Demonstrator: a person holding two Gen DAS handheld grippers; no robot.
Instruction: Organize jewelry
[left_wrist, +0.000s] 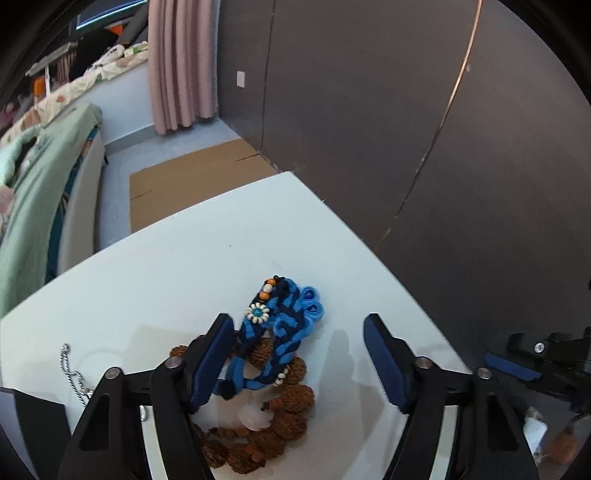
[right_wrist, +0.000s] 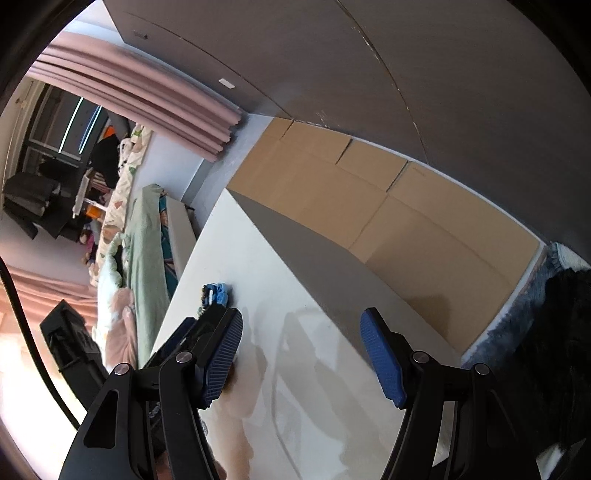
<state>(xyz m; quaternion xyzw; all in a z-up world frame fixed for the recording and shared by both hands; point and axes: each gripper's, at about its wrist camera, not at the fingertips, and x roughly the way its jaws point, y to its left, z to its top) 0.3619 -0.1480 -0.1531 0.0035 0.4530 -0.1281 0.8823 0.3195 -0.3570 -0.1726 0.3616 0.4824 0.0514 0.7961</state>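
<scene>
A blue and navy braided bracelet (left_wrist: 280, 332) with a white bead flower lies on the white table (left_wrist: 184, 266), on top of a brown string of large rough beads (left_wrist: 280, 424). A thin silver chain (left_wrist: 70, 369) lies at the left. My left gripper (left_wrist: 299, 354) is open and empty, its left finger beside the braided bracelet, its jaws around the pile. My right gripper (right_wrist: 301, 350) is open and empty above the table (right_wrist: 295, 350). The blue bracelet (right_wrist: 216, 291) shows small past its left finger. The right gripper also shows at the right edge of the left wrist view (left_wrist: 535, 362).
A dark grey wardrobe wall (left_wrist: 406, 110) stands behind the table. Flattened cardboard (right_wrist: 369, 206) lies on the floor beyond the table's far edge. A bed with green bedding (left_wrist: 33, 206) is at the left. A dark fluffy rug (right_wrist: 535, 314) lies at the right.
</scene>
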